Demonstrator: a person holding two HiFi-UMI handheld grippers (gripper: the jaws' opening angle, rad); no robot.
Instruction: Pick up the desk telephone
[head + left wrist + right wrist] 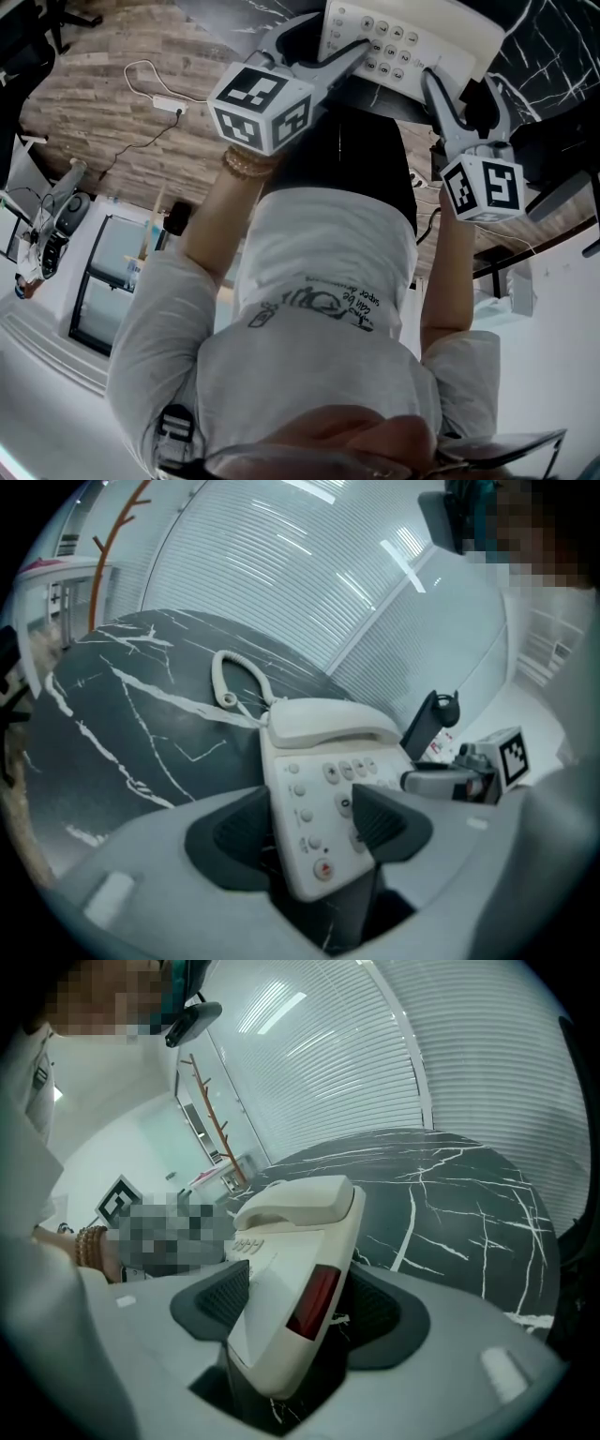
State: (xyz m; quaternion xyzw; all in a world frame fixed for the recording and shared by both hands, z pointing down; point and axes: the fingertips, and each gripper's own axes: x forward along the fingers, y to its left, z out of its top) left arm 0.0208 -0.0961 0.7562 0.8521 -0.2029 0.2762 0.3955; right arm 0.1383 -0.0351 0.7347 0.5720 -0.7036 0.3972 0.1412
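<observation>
A white desk telephone [319, 761] rests on the black marble table [131, 714], its handset [328, 722] in the cradle and its cord [230, 682] looping off to the far left. My left gripper [314, 832] is shut on the phone's near corner, one pad on the keypad and the other against the side. My right gripper [295, 1307] is shut on the opposite edge of the telephone [291, 1251], pads above and below, beside a dark red panel [314, 1302]. In the head view both grippers, left [323, 37] and right [459, 80], flank the telephone [412, 37].
A black stand [431, 724] rises beyond the phone near the table's far side. White blinds back the table, and a coat stand [211, 1119] is off to one side. A power strip with a cable [169, 103] lies on the wooden floor.
</observation>
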